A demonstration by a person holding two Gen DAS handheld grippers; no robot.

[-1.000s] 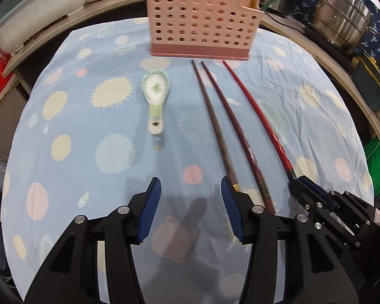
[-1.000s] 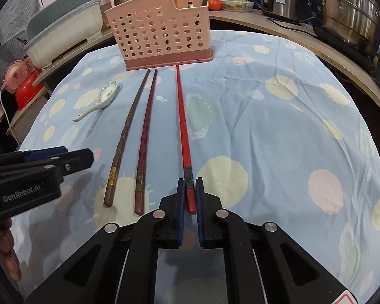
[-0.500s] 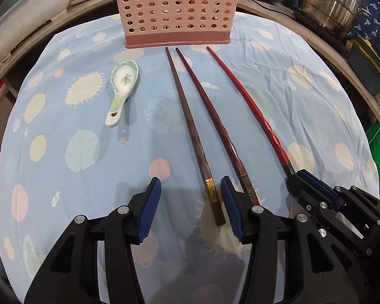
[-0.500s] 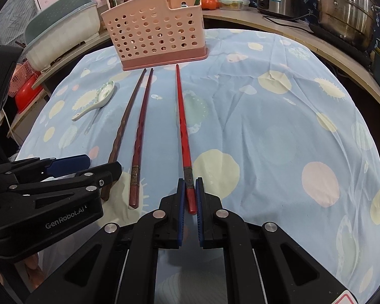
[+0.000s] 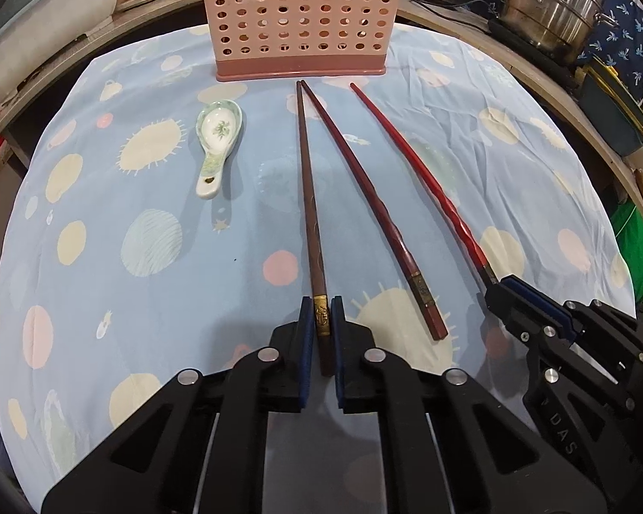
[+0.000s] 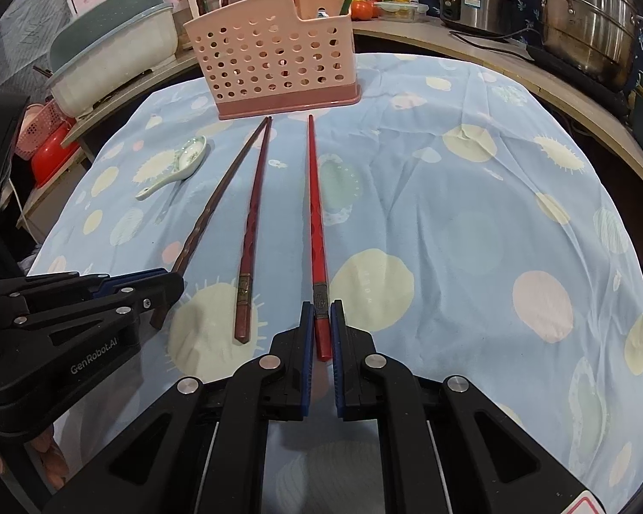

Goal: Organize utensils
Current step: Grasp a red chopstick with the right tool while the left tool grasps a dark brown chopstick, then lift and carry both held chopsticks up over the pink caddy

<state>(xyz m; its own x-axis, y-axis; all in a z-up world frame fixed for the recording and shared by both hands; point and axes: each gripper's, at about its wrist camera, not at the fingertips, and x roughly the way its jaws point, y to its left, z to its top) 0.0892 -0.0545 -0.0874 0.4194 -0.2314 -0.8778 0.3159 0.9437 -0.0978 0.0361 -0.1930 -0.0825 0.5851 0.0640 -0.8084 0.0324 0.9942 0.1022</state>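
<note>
We hold a stiff, light, slippery chopstick at its thick end in each hand-held gripper: left hand-held gripper (image 5: pixel 321 321) closing on the brown chopstick (image 5: pixel 308 197), right hand-held gripper (image 6: pixel 320 321) clamped on the red chopstick (image 6: pixel 315 201).

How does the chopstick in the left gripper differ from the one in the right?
The brown chopstick is dull dark brown with a gold band; the red chopstick is bright red with a grey band. The left gripper is closing on the brown; the right gripper clamps the red. Both lie flat, tips toward the pink caddy.

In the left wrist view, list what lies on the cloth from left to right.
Spoon → brown chopstick → dark red chopstick → bright red chopstick. The closing left claw pinches the brown one; the right claw pinches the bright red.
</note>
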